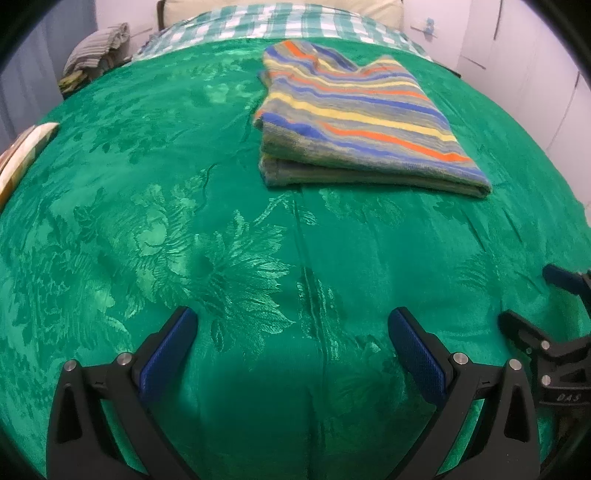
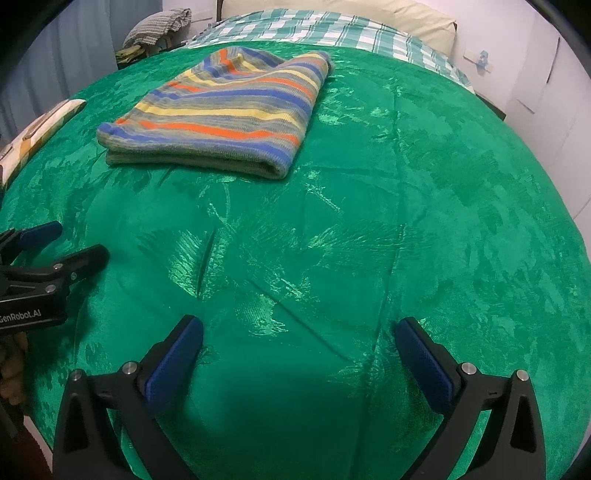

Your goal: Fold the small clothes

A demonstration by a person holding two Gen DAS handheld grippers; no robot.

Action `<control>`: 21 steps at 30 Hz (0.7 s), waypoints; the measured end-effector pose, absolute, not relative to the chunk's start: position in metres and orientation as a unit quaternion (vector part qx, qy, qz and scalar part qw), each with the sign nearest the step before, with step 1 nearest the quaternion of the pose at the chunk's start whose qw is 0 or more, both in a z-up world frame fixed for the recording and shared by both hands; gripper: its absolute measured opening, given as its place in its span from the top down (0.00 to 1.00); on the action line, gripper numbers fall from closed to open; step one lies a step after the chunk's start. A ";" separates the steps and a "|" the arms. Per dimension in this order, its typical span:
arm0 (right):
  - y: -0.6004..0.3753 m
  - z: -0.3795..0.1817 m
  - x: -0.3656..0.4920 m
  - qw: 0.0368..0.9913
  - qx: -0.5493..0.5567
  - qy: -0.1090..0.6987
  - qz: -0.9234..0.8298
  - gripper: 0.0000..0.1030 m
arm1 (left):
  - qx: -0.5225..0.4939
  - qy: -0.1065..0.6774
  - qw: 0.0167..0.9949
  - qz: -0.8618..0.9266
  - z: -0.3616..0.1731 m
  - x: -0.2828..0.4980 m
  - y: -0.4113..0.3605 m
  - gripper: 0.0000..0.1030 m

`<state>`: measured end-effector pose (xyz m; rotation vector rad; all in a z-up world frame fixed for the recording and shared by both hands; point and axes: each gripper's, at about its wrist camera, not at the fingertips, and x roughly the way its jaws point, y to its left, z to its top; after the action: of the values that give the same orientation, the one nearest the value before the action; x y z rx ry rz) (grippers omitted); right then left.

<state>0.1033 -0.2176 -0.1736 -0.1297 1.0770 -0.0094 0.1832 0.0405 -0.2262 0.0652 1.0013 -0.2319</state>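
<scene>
Folded garment [image 1: 365, 122] lying flat on the bedspread [image 1: 184, 221], which covers the bed; its folded edge faces the viewer. Behind the garment, a checked sheet [image 1: 266, 22] at the head of the bed, with a pillow [image 2: 332, 11] behind that, against the wall. Left tongs [image 1: 293, 325] and right tongs [image 2: 299, 334] both hang over the near part of the bedspread, in front of the garment and well apart from it, side by side. A flat object [image 2: 40, 133] lies at the left edge of the bed. A pile of cloth [image 1: 99, 48] sits beyond the bed's far left corner.
</scene>
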 end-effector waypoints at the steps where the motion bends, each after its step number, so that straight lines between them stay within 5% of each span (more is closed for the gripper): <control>1: -0.217 -0.174 0.103 0.857 -0.063 0.512 -0.004 0.00 | 0.032 0.478 0.870 -0.112 -0.226 0.183 0.040 0.00; 21: -0.214 -0.175 0.099 0.863 -0.076 0.500 -0.012 0.00 | 0.050 0.458 0.882 -0.103 -0.231 0.183 0.036 0.00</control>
<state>0.0988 -0.2137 -0.1753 -0.1589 1.0481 -0.0262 0.1827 0.0357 -0.2313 0.1034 0.9539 -0.2143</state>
